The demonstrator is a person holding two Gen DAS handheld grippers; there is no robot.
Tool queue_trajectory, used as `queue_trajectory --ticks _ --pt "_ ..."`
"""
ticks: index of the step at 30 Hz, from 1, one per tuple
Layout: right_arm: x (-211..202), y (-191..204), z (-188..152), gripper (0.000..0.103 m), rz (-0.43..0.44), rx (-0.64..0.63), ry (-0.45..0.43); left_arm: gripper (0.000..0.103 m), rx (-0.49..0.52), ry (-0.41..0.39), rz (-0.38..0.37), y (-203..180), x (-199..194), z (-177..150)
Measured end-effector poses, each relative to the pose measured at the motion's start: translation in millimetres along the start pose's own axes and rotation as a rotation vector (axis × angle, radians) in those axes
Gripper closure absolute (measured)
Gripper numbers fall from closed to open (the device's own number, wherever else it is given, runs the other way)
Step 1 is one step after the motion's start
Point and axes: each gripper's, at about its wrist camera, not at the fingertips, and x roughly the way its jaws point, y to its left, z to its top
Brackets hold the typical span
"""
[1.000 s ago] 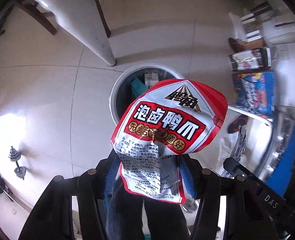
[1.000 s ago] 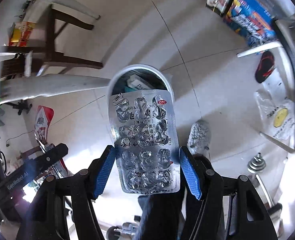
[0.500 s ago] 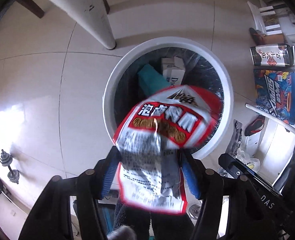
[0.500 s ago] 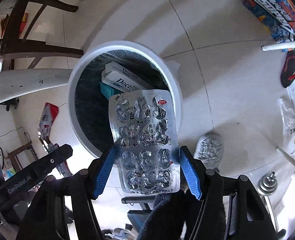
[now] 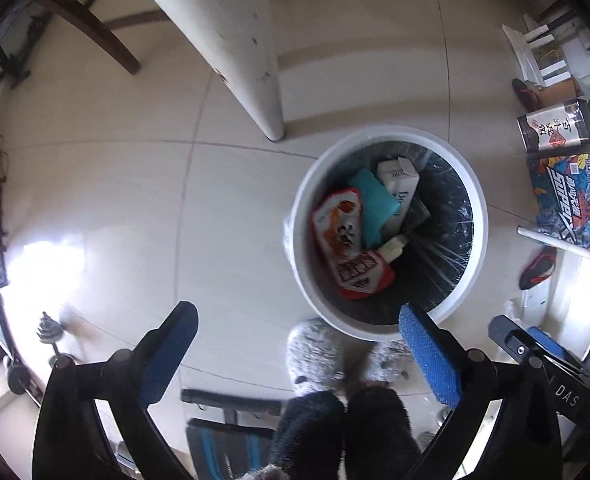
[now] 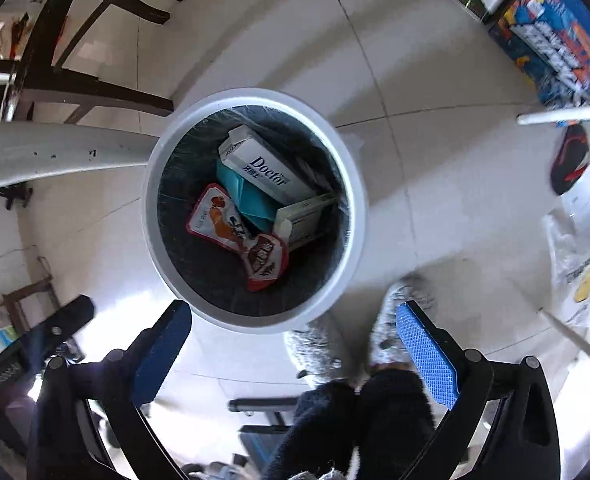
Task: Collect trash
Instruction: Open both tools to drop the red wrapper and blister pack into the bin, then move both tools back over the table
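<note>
left gripper (image 5: pixel 297 354): nearest the lens, jaws have just been opening and now stand spread wide, nothing between the blue pads; it hangs just short of the bin's near rim.
right gripper (image 6: pixel 293 344): also just opened, released and empty, at the near rim of the bin.
slippers (image 5: pixel 315 354): the person's grey fluffy pair, touching the bin's near side.
white trash bin (image 5: pixel 481 216): the landmark; round, lined with a black bag, upright on the tiled floor.
red snack pouch (image 5: pixel 349 248): inside the bin, against its left wall, on top of the pile. Likely very light, crinkly and slick; a pinch on a flat edge would hold best.
teal packet (image 5: pixel 373 204): inside the bin, beside the pouch, toward the centre.
Doctor toothpaste box (image 6: pixel 263 170): inside the bin at the far side; light stiff card, take across its narrow faces.
blister pack: cannot tell where it lies in the bin.
table leg (image 5: pixel 235 40): just beyond the bin's far rim.
printed cartons (image 5: pixel 571 200): to the right of the bin, well apart.
</note>
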Motion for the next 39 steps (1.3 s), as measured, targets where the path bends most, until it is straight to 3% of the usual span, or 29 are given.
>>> queue_trajectory --ticks 5,13,27,39 --pt "-23.8 12.0 -14.0 0.000 -0.074 -0.046 -0.017 0.000 0.023 -0.021 0.028 -1.0 -24.5 -9.5" --pt "-84.7 25.5 -41.1 0.000 -0.102 -0.079 -0.032 0.000 0.036 -0.018 0.022 -7.0 -91.1 -38.4" --pt "-281.0 51.4 -105.4 0.000 -0.103 -0.098 -0.125 0.000 0.112 -0.079 -0.023 -7.0 -248.8 -84.0" --pt "-433.9 72.7 -150.6 0.000 -0.036 -0.078 -0.221 0.000 0.148 -0.223 -0.079 -4.9 -381.2 -96.5"
